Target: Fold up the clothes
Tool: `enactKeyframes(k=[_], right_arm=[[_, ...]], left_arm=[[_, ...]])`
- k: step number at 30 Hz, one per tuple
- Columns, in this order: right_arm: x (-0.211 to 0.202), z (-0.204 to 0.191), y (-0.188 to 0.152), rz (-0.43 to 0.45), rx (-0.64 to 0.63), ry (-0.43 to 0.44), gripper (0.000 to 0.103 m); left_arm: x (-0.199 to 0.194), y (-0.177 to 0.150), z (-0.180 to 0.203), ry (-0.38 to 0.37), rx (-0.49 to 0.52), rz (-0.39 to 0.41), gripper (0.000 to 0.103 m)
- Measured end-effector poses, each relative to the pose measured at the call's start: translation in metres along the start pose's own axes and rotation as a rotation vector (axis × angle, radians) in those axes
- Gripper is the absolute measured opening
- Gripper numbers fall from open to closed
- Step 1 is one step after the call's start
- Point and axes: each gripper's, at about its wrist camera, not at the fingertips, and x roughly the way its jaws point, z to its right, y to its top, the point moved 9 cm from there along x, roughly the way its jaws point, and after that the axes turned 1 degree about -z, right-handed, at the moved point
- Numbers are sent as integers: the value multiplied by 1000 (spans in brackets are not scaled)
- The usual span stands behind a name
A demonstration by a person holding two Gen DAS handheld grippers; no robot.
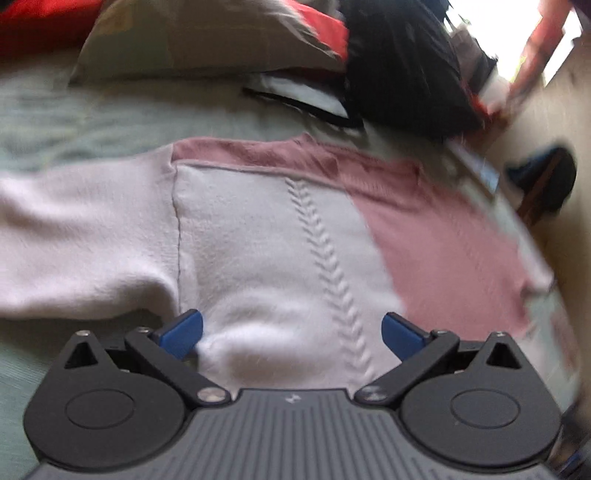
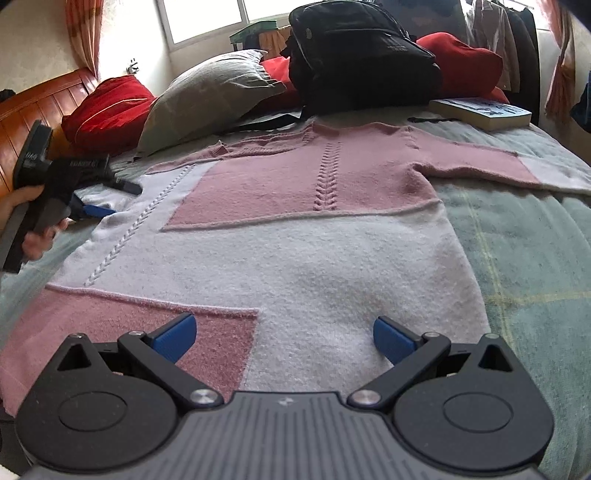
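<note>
We find the pink-and-white knitted sweater [image 2: 295,236] partly folded on the green bedspread [image 2: 524,266]; left gripper [image 1: 291,332] and right gripper [image 2: 284,338] stand apart, empty. The next fold needs an edge pinched.

One sweater [image 2: 295,266], one grey pillow [image 2: 210,96], one black bag [image 2: 354,55], one book [image 2: 484,110].

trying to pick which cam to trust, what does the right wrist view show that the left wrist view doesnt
Only the right wrist view shows the left gripper from outside, held in a hand at the sweater's left edge, plus the wooden headboard, the window, a spread sleeve and a sharp book.

Only the left wrist view shows the other sleeve close up, though blurred.

Both show the pink and white sweater flat on the bed, the grey pillow, the black bag, and open blue fingers.
</note>
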Motion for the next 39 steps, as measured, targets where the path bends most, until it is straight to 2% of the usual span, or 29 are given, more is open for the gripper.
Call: enactKeyframes(k=[2, 6, 12, 15, 19, 22, 24, 26, 29, 32, 35, 39], right_arm=[[-1, 0, 1, -1, 8, 2, 103], [-3, -6, 4, -7, 6, 13, 103], [-10, -21, 13, -24, -47, 17, 103], [-9, -27, 16, -33, -58, 28, 103], [-2, -41, 19, -67, -63, 63, 103], [1, -58, 22, -83, -87, 97, 103], [3, -68, 24, -80, -121, 99, 103], [5, -76, 24, -77, -149, 85, 103], [6, -81, 21, -84, -172, 80, 103], [8, -76, 19, -96, -163, 71, 103], [9, -72, 17, -107, -154, 63, 103], [11, -74, 15, -113, -142, 61, 103]], left_arm=[[-9, 7, 6, 21, 31, 18, 102], [-7, 14, 17, -55, 3, 40, 102], [3, -20, 12, -59, -32, 6, 102], [-17, -22, 11, -66, -41, -18, 102], [-46, 13, -18, 16, -44, 74, 102], [-45, 32, -48, 39, -116, 97, 102], [-33, 34, -60, 3, -170, 76, 102], [-21, 30, -60, -29, -172, 59, 102], [-8, 12, -70, -22, -209, 12, 102], [-23, 7, -78, -38, -217, 23, 102], [-37, 20, -73, -45, -205, 48, 102], [-28, 38, -55, -110, -202, 83, 102]])
